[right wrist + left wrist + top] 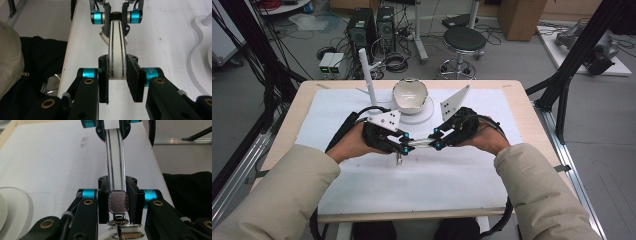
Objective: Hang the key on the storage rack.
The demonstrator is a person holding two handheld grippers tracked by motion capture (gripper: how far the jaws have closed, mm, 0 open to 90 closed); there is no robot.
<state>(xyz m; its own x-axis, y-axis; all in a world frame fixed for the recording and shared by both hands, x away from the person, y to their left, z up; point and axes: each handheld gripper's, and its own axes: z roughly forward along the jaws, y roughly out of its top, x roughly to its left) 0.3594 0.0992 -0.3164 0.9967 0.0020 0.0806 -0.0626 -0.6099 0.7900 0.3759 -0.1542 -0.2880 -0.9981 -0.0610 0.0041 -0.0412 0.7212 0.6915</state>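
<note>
Strap (421,143) betw. both grippers, level

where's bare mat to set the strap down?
Free: the white mat between both grippers and the table's near edge, plus its far-left corner. Crowded: middle back, where the bowl sits on its white stand beside the post.
</note>
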